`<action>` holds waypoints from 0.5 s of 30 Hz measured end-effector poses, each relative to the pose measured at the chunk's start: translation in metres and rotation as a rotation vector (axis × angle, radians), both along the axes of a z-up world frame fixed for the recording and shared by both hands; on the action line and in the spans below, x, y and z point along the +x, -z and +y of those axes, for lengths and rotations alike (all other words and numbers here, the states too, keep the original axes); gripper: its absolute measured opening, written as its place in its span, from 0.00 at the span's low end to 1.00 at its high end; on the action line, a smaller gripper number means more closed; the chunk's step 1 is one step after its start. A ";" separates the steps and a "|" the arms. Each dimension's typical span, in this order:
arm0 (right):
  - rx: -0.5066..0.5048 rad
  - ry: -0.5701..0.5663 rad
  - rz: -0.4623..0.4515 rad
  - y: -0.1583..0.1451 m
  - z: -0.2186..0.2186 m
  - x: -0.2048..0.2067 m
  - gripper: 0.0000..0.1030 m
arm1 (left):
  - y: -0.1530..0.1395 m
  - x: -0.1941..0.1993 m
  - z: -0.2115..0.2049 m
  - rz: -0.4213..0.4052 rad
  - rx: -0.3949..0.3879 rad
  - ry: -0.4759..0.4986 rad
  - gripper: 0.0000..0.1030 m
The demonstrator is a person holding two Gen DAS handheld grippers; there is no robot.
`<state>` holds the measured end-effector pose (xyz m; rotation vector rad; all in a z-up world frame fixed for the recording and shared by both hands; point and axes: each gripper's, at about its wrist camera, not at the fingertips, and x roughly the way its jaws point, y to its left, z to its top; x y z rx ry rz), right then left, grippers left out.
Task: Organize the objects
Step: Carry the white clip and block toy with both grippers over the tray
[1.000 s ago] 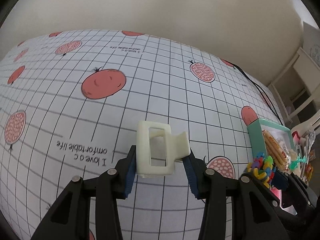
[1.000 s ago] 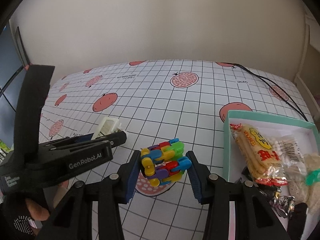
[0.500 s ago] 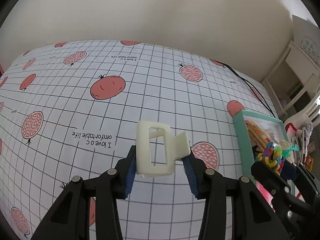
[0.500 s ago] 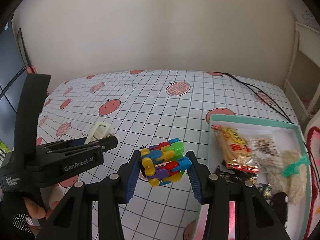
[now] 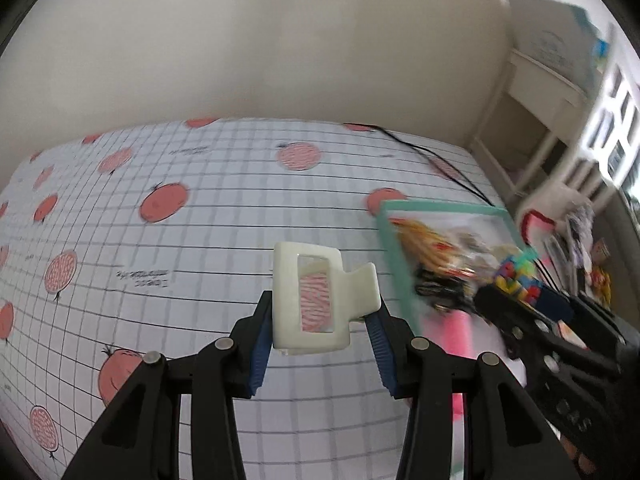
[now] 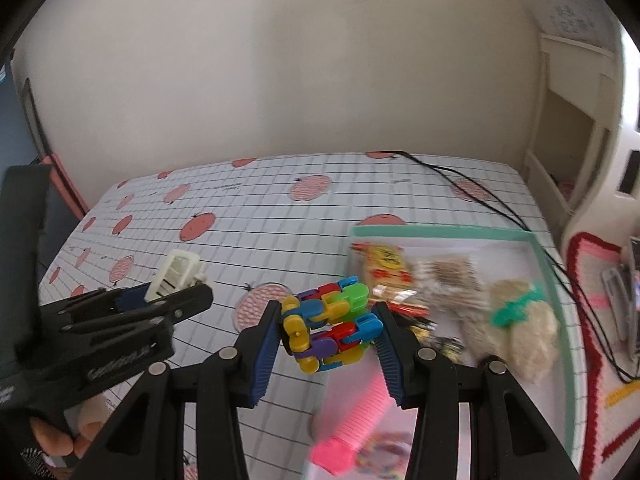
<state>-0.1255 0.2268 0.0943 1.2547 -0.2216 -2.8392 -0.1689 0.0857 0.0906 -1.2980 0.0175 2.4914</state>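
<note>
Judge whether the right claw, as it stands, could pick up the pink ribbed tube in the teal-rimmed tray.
Probably not yet: the right claw is already shut on a multicoloured plastic link toy. The pink ribbed tube lies uncovered just below it in the teal-rimmed tray, so only the full grip stands in the way.

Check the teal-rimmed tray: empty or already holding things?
Already holding things. The teal-rimmed tray contains snack packets, a pale lump with a green clip and a pink ribbed item.
</note>
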 end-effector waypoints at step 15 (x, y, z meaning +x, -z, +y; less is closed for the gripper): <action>0.003 0.223 -0.077 0.001 0.101 0.054 0.47 | 0.001 0.050 0.080 -0.047 0.062 0.122 0.45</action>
